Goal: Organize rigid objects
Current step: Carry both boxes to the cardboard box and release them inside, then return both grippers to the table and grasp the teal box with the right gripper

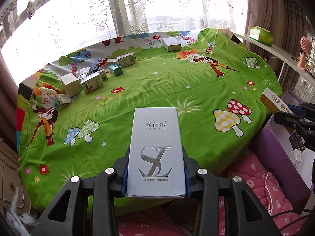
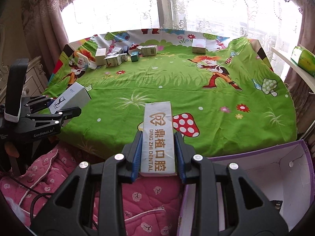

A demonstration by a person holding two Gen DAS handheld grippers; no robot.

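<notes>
Presently, a pale grey carton (image 1: 156, 153) marked with a large silver monogram is pinched between the blue-padded fingers (image 1: 123, 179) of the left gripper (image 1: 156, 177), low in the middle of the left wrist view. It is held above the near edge of a green cartoon cloth (image 1: 157, 90). In the right wrist view the same gripper (image 2: 65, 106) is seen at the left edge, the carton tilted over the cloth's left border.

A narrow white dental box (image 2: 158, 137) is clamped between the fingers (image 2: 136, 153) of the right gripper (image 2: 158, 155), low in the middle of that frame. In the left wrist view this box (image 1: 270, 101) appears at the right edge.

A cluster of small boxes (image 2: 116, 56) is scattered across the upper left of the cloth, and one white box (image 2: 198, 46) sits apart at the upper right. A purple bin (image 2: 256, 177) stands open at the lower right, beside a pink quilt (image 2: 141, 200).
</notes>
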